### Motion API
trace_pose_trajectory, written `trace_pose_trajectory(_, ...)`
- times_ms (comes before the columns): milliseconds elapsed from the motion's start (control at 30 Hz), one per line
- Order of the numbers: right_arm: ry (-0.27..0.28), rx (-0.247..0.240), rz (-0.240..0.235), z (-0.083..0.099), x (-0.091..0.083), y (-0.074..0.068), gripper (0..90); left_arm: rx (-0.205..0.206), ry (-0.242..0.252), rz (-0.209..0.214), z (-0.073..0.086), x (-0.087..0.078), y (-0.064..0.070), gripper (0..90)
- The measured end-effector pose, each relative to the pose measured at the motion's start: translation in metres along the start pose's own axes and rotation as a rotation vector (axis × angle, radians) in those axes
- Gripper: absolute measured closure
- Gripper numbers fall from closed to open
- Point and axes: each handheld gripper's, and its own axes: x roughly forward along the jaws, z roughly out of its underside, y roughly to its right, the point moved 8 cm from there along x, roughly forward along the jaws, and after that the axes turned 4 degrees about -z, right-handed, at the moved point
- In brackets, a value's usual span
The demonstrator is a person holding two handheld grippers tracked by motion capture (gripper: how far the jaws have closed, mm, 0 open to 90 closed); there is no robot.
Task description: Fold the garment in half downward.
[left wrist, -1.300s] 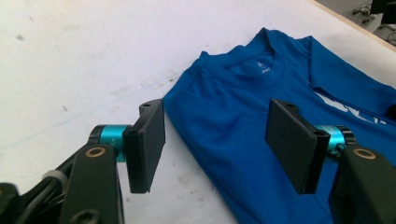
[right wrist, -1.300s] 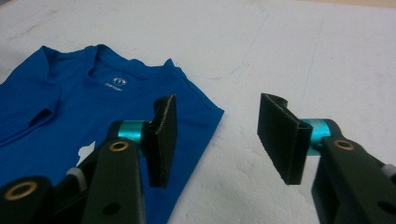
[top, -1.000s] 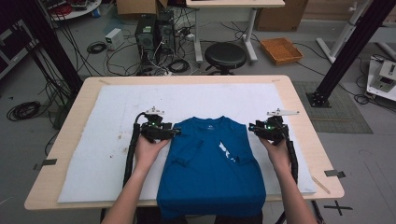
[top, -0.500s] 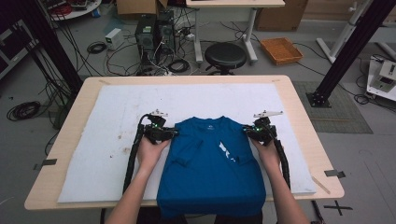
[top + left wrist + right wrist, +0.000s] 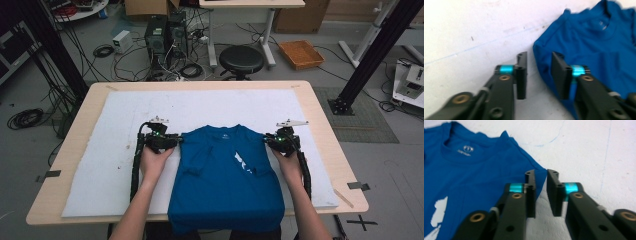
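The blue T-shirt (image 5: pixel 226 180) lies flat on the white sheet (image 5: pixel 120 110) that covers the table (image 5: pixel 320 105), at the near middle, its collar toward the far side and its hem hanging over the near edge. Both sleeves are folded in over the body, and a white print (image 5: pixel 241 162) shows on the chest right of centre. Your left gripper (image 5: pixel 176 141) sits at the shirt's left shoulder, its fingers (image 5: pixel 522 72) parted with a clear gap between them; in the left gripper view one finger stands over the bare sheet and the other over the blue cloth, so the folded shoulder edge runs between them, and nothing is pinched. Your right gripper (image 5: pixel 268 140) sits at the right shoulder, mirrored, its fingers (image 5: pixel 531 192) standing a narrower gap apart; in the right gripper view the tip of the shoulder edge lies just at that gap, with white sheet showing between the pads. Both your hands rest low on the table, one on either side of the shirt.
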Motion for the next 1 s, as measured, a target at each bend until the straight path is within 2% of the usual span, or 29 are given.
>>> trace_pose_trajectory(67,0.010,0.018,-0.006,-0.001,-0.001,0.001,75.2,0.006,0.013,0.017,-0.002,0.000,0.003,60.6)
trace_pose_trajectory(200,0.017,0.047,-0.025,-0.001,0.001,-0.001,73.4,0.021,-0.007,0.030,0.000,0.006,0.010,57.1)
trace_pose_trajectory(267,-0.009,0.032,-0.021,0.002,0.006,-0.001,76.4,0.019,-0.020,0.030,0.002,0.009,0.010,57.8)
trace_pose_trajectory(333,-0.036,0.023,-0.017,0.005,0.010,-0.001,83.6,0.019,-0.025,0.021,0.003,0.010,0.009,61.7)
trace_pose_trajectory(400,-0.036,0.009,-0.008,0.006,0.011,0.000,89.6,0.018,-0.021,0.018,0.003,0.010,0.008,64.4)
trace_pose_trajectory(500,-0.045,0.016,0.020,0.006,0.008,0.003,90.0,0.026,-0.026,0.008,0.003,0.009,0.007,65.9)
trace_pose_trajectory(600,-0.041,0.028,0.022,0.007,0.005,0.007,89.9,0.024,-0.020,-0.009,0.002,0.008,0.005,62.4)
trace_pose_trajectory(633,-0.034,0.034,0.021,0.007,0.003,0.006,89.5,0.018,-0.010,-0.013,0.001,0.007,0.005,58.7)
trace_pose_trajectory(700,-0.012,0.022,0.031,0.003,0.002,0.006,80.6,0.020,0.020,-0.019,-0.003,0.004,0.003,55.4)
trace_pose_trajectory(733,-0.018,0.018,0.031,0.002,0.002,0.006,76.3,0.022,0.035,-0.020,-0.006,0.004,0.004,54.7)
trace_pose_trajectory(800,-0.002,-0.013,0.031,-0.005,0.002,0.005,74.4,0.036,0.039,-0.010,-0.012,0.004,0.005,54.3)
trace_pose_trajectory(900,0.017,-0.026,0.009,-0.017,0.007,0.003,73.6,0.050,0.022,0.016,-0.021,0.011,0.009,54.3)
trace_pose_trajectory(1000,-0.004,-0.032,-0.010,-0.024,0.017,0.002,71.9,0.062,0.010,0.035,-0.028,0.021,0.014,54.0)
